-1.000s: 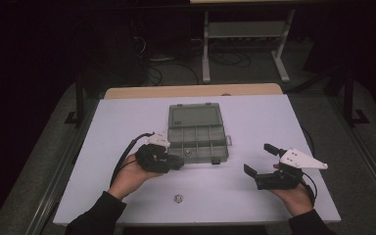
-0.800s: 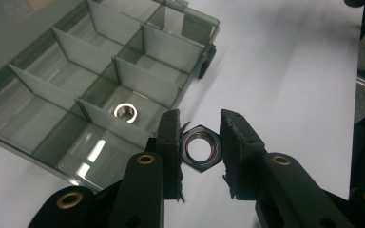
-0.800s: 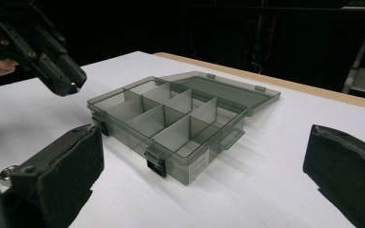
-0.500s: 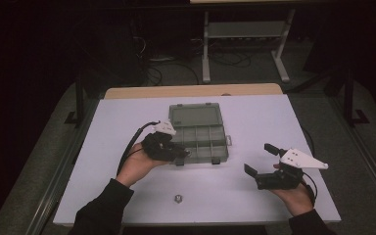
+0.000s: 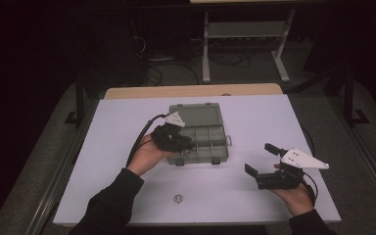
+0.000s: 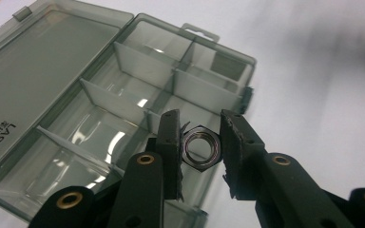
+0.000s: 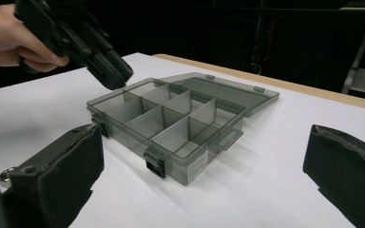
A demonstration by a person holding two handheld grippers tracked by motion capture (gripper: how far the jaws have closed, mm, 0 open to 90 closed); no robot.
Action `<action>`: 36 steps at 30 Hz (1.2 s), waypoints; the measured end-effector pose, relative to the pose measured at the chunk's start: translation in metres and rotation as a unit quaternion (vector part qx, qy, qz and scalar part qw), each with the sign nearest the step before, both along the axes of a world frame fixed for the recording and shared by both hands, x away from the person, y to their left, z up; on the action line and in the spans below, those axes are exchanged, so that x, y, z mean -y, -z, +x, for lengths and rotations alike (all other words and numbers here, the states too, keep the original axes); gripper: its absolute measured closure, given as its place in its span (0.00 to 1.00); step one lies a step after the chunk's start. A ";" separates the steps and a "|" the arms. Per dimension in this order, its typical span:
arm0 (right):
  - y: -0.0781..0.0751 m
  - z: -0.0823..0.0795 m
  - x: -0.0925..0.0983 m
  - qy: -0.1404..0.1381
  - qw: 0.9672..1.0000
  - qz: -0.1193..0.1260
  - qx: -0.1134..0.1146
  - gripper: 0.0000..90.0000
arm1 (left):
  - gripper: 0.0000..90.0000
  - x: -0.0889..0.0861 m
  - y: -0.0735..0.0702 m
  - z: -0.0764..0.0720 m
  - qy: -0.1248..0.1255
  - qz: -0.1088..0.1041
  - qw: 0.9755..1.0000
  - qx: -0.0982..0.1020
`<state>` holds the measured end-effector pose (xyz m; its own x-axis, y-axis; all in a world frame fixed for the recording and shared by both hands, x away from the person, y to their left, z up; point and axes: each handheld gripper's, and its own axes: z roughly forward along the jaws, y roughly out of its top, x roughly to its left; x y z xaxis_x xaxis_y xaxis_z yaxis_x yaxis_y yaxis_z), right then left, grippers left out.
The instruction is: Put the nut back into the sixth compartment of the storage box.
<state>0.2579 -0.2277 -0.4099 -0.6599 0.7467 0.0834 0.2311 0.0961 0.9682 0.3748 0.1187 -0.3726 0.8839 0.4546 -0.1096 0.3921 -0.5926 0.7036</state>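
Observation:
A steel hex nut (image 6: 200, 147) sits between the pads of my left gripper (image 5: 185, 145), which is shut on it. The gripper hangs over the front left compartments of an open grey plastic organizer box (image 5: 201, 116), whose lid lies flat behind it. The box's compartments (image 6: 138, 90) look empty. In the right gripper view the left gripper (image 7: 108, 71) hovers at the box's near left corner (image 7: 105, 110). My right gripper (image 5: 259, 158) rests to the right of the box, open, with nothing between its jaws.
A second hex nut (image 5: 178, 198) lies on the white tabletop (image 5: 127, 122) near its front edge, between the two arms. Beyond the table's far wooden edge (image 5: 191, 91) stand a metal rack and cables on a dark floor.
The left hand has carried the nut away from the front of the table and rightward, from beside the box to over its front left compartments. The right hand has stayed put.

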 end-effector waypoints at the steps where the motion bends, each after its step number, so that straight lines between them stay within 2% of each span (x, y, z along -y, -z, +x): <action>1: 0.000 0.000 0.000 0.000 1.000 0.000 0.001 0.00 | 0.78 0.001 0.002 0.002 0.000 0.002 1.000 0.000; 3: 0.000 0.000 0.000 0.000 1.000 0.002 0.001 0.00 | 0.78 0.003 0.007 0.007 -0.001 0.011 1.000 -0.003; 11: 0.000 0.000 0.001 0.000 1.000 0.002 0.000 0.00 | 0.78 0.007 0.019 0.015 -0.006 0.025 1.000 -0.009; 16: 0.000 0.000 0.001 0.000 1.000 0.002 0.000 0.00 | 0.78 0.009 0.025 0.018 -0.010 0.030 0.999 -0.015; 21: 0.000 0.000 0.001 0.000 1.000 0.002 0.001 0.00 | 0.78 0.008 0.030 0.019 -0.003 0.042 0.999 -0.017; 26: 0.000 0.000 0.001 0.000 1.000 0.002 0.001 0.00 | 0.78 0.009 0.033 0.019 -0.007 0.038 0.999 -0.022; 27: 0.000 0.000 0.001 0.000 1.000 0.001 0.001 0.00 | 0.78 0.008 0.033 0.020 -0.005 0.045 0.999 -0.023; 36: 0.000 0.000 0.001 0.000 1.000 0.001 0.001 0.00 | 0.76 0.008 0.036 0.019 -0.007 0.046 0.999 -0.025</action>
<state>0.2576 -0.2284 -0.4098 -0.6603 0.7463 0.0836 0.2289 0.0940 0.9689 0.3938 0.1105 -0.4082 0.8724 0.4762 -0.1104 0.4330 -0.6482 0.6264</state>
